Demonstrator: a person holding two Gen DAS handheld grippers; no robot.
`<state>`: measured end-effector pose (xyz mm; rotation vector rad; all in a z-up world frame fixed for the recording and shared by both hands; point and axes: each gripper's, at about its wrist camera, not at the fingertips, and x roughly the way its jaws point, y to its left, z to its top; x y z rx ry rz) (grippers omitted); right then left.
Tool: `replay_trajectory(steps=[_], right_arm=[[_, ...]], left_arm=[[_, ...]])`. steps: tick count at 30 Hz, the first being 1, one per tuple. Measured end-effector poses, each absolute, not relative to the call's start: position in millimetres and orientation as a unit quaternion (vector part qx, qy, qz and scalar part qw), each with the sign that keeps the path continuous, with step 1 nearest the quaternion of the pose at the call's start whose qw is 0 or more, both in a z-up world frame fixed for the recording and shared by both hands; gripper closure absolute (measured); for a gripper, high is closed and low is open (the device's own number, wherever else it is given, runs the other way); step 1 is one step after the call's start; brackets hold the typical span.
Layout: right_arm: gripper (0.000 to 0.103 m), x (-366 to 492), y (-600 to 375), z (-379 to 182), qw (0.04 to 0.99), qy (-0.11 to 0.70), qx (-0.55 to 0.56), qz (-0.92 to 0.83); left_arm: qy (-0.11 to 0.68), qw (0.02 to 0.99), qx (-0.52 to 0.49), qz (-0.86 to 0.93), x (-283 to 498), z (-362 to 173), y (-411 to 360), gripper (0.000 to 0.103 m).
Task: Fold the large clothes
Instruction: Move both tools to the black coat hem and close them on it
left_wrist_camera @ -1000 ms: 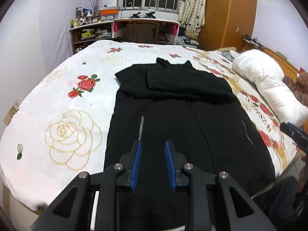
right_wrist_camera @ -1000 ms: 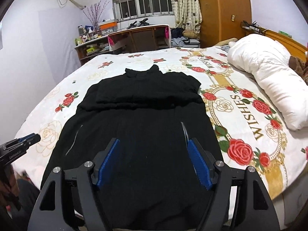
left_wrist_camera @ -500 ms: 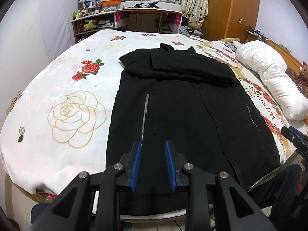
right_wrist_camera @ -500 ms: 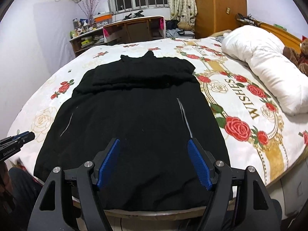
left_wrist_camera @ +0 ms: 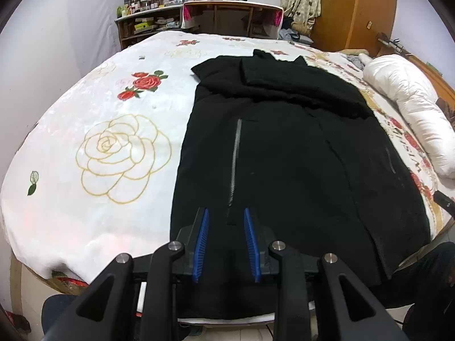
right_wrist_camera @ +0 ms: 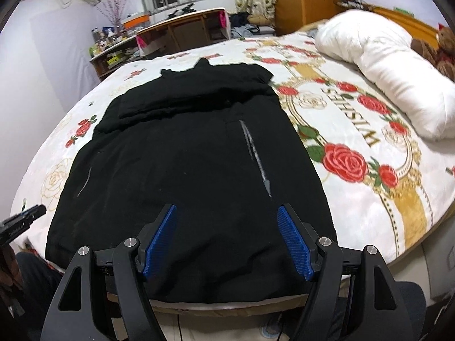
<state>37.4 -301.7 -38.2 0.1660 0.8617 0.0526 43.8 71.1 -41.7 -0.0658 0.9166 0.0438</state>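
A long black coat [left_wrist_camera: 284, 156] lies flat on the bed with its collar far away. Its sleeves are folded across the chest, and a silver pocket zip [left_wrist_camera: 234, 159] shows on the front. My left gripper [left_wrist_camera: 225, 213] hovers over the near hem by that zip, its blue pads a narrow gap apart with nothing between them. Over the coat's [right_wrist_camera: 184, 156] right half, my right gripper [right_wrist_camera: 226, 209] is open wide and empty above the hem. The left gripper's tip [right_wrist_camera: 25, 218] shows at the right wrist view's left edge.
A rose-patterned bedspread [left_wrist_camera: 99, 156] covers the bed. A rolled white duvet [right_wrist_camera: 384, 65] and a teddy bear [right_wrist_camera: 438, 48] lie along the right side. A desk [left_wrist_camera: 230, 14], shelves and a wardrobe stand behind. The person's dark trouser legs [left_wrist_camera: 421, 278] are at the bed's near edge.
Both grippers have sunk and tipped further down toward the coat's near hem, so the bed's near edge and the floor have come into view. The jaw gaps look unchanged.
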Motion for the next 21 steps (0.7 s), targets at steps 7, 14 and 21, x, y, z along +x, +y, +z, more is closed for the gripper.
replay_trajectory(steps=[7,14,21], right_arm=[[0.030,45.1,-322.7,-57.5,0.889,0.445,0.104,0.014],[0.030,49.4,-337.6,-72.6,0.879,0.461,0.117,0.000],[0.030,61.0,-360.1,-89.1,0.865,0.484,0.133,-0.014]], left_arm=[[0.455,0.889,-0.032,0.028,47.2,-57.9,79.7,0.063],[0.468,0.883,-0.033,0.033,52.2,-74.3,85.9,0.061],[0.482,0.874,-0.036,0.044,60.6,-91.3,97.4,0.054]])
